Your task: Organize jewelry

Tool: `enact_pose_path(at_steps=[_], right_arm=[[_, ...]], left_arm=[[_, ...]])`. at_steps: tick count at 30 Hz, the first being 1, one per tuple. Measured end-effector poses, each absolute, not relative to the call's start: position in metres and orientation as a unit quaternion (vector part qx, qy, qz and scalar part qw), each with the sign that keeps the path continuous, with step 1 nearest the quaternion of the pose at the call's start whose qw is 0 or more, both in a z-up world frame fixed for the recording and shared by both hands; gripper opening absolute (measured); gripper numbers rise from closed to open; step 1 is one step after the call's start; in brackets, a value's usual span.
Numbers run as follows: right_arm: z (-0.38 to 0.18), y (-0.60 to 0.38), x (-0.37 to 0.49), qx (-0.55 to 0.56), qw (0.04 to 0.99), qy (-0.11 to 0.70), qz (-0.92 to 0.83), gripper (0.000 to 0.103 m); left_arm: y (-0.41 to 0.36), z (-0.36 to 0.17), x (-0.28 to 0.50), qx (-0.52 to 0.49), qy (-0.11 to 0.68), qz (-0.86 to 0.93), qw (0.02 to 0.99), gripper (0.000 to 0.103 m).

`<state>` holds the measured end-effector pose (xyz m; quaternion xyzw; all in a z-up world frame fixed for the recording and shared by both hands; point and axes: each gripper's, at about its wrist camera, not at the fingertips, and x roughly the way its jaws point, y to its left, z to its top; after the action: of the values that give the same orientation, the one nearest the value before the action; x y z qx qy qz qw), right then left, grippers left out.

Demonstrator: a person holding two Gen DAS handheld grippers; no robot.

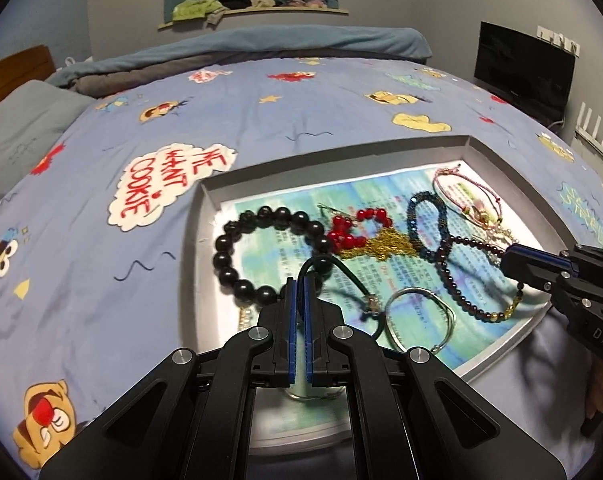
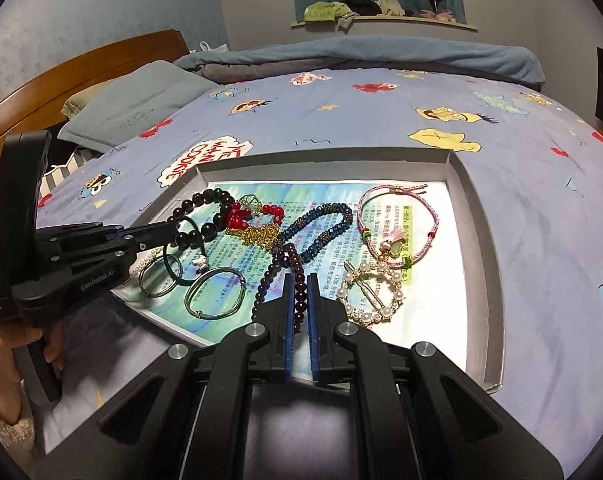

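Left wrist view
Left tongs: nearly closed, pinched on a dark green cord bracelet whose loop is seen above the tips.
Tray: a shallow grey tray on the bed, lined with printed paper.
Jewelry: a black bead bracelet, red beads on gold chain and a silver bangle are laid close together in the tray.

Right wrist view
Right tongs: nearly closed, with the dark garnet bead strand held between the pads.
Untouched pieces: a pearl bracelet and a pink cord bracelet are laid just right of the strand.

Step in hand: two overlapping pieces are judged to be gripped for separating.
Next move: each piece would need lifting apart slowly, so that neighbouring pieces are not snagged.
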<state>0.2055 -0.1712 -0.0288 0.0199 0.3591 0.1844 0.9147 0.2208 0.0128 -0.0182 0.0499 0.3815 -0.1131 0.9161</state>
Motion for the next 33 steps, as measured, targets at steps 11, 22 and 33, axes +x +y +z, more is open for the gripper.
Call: enact_pose_path(at_steps=[11, 22, 33], right_arm=[[-0.030, -0.167, 0.205, -0.004, 0.906, 0.383, 0.180, 0.006], [-0.028, -0.174, 0.202, 0.002, 0.911, 0.376, 0.171, 0.027], [0.009, -0.202, 0.174, 0.034, 0.929, 0.334, 0.159, 0.067]], left_arm=[[0.003, -0.025, 0.221, 0.065, 0.387, -0.119, 0.912, 0.004], [0.005, -0.019, 0.216, 0.064, 0.379, -0.119, 0.915, 0.020], [0.012, 0.026, 0.179, 0.041, 0.331, -0.103, 0.937, 0.078]])
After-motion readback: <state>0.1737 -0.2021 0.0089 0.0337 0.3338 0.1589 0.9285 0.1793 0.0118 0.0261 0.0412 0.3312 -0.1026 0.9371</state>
